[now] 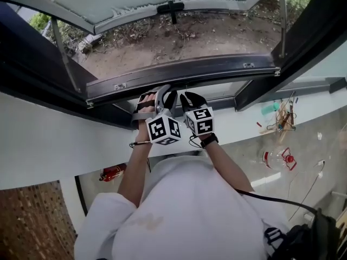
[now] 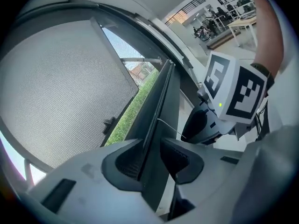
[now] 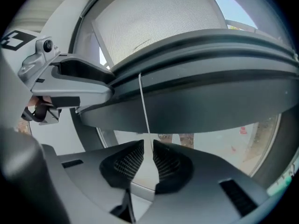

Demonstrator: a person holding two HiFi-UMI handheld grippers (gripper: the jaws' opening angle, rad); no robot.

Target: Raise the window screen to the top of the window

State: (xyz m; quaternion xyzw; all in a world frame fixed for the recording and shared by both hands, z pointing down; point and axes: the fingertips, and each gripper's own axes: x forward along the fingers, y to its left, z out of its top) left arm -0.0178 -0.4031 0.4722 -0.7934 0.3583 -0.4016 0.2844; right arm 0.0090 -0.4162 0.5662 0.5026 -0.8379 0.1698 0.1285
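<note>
Window screen: grey mesh, spread out beyond my left jaws and off to their left, with a small dark catch on its near edge. From my right jaws it lies up and ahead, past the rail.
Left gripper: my jaws stand wide apart, straddling the dark rail, and the pads are not squeezing it.
Dark rail: it runs straight away from between my left pads, on edge, close against both of them (it fills nearly the whole gap). Over my right jaws it lies crosswise, just above their tips.
Right gripper: my jaws are a little apart, leaving a slim gap between the pads. It sits just beside my left gripper, on its right, under the same rail.
Cord: thin and white, it hangs from the rail's underside straight down into the gap between my right pads. It is not clamped, and a pale surface shows on either side of it.
Marker cubes: my left one and my right one sit behind the jaws, side by side and almost touching.
Ground outside: bare earth with greenery at its edges lies ahead of both pairs of jaws, beyond the rail.
</note>
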